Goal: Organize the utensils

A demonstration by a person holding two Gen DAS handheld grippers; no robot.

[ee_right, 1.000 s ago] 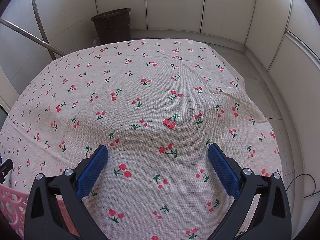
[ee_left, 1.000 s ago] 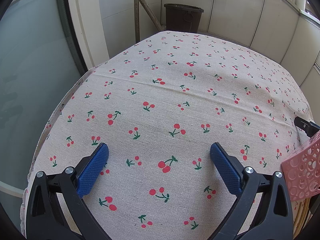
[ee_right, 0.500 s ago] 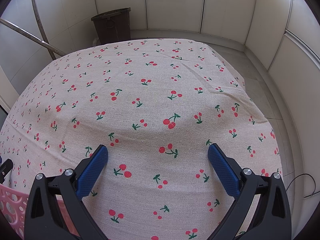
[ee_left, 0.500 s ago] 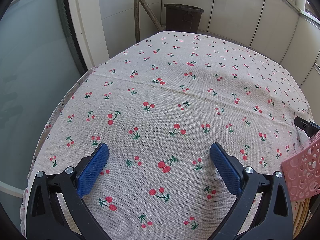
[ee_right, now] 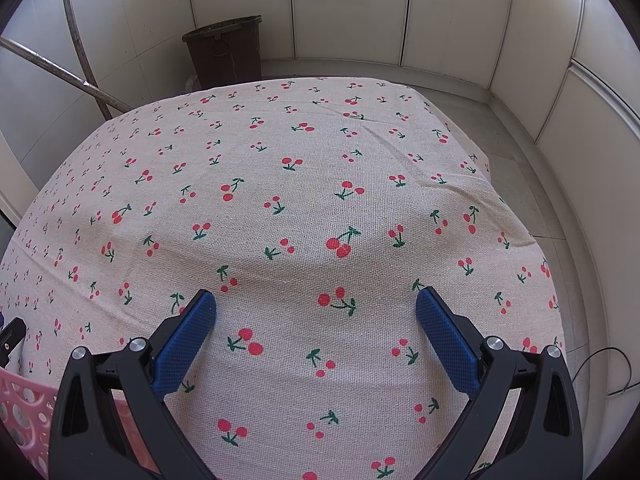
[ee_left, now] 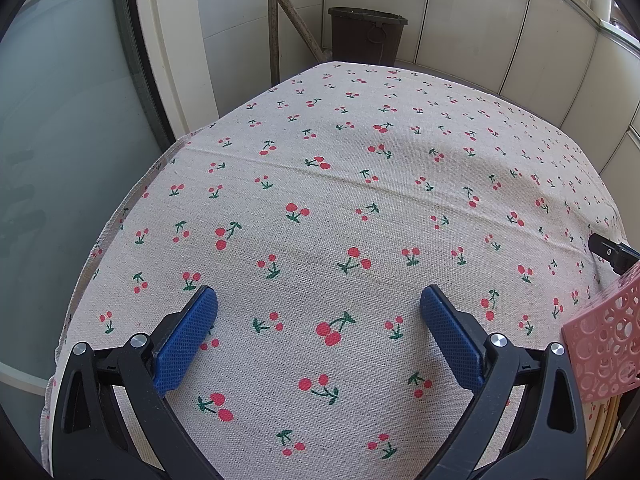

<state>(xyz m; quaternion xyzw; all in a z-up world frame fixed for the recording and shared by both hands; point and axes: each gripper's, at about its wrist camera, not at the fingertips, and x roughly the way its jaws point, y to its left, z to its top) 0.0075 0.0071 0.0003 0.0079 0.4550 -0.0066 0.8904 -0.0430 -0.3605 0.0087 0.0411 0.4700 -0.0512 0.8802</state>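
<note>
My left gripper [ee_left: 318, 300] is open and empty, its blue pads wide apart above the cherry-print tablecloth [ee_left: 360, 184]. My right gripper [ee_right: 316, 304] is open and empty over the same cloth [ee_right: 300, 184]. A pink perforated basket [ee_left: 604, 344] sits at the right edge of the left wrist view and shows in the bottom left corner of the right wrist view [ee_right: 20, 404]. Pale wooden sticks [ee_left: 604, 428], perhaps chopsticks, show under the basket. No other utensil is in view.
A dark brown bin [ee_left: 366, 36] stands on the floor beyond the table's far edge, also in the right wrist view [ee_right: 226, 52]. A metal pole [ee_left: 296, 12] leans by the wall. A glass door [ee_left: 60, 140] is left of the table. Tiled walls surround.
</note>
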